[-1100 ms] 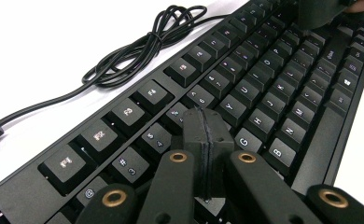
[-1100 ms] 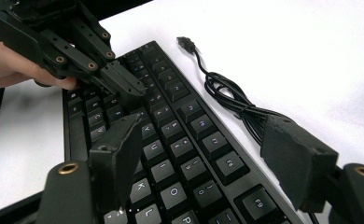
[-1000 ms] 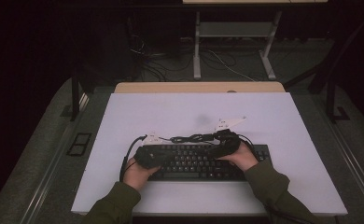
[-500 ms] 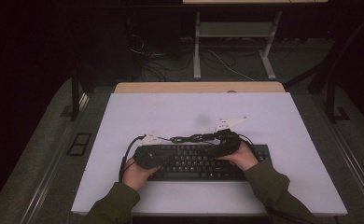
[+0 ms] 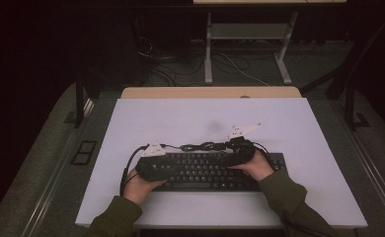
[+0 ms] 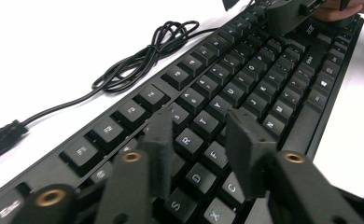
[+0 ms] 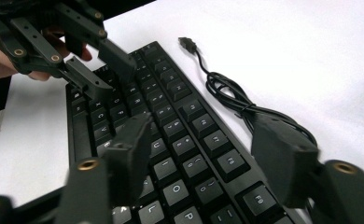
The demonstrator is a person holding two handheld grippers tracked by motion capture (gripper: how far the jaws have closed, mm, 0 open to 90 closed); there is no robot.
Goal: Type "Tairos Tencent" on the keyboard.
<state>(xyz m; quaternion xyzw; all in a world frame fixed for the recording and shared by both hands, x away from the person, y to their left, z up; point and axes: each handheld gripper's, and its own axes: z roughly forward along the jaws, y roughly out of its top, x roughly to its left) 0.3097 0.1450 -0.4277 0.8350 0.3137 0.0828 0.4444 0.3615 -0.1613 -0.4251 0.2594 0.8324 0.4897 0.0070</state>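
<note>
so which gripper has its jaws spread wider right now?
The right gripper: its jaws stand far apart, spanning the keyboard's top key rows and rear edge. The left gripper has a much narrower gap, above the R and F keys.

The right gripper (image 7: 203, 154) hovers over the black keyboard (image 7: 171, 140), its fingers (image 7: 131, 154) spread wide, one above the keys, the other over the keyboard's far edge and the coiled cable (image 7: 231, 95) on the white tabletop (image 7: 287, 51). Farther along the keyboard, the left gripper (image 7: 103, 70) hangs above the keys, fingers parted.
</note>
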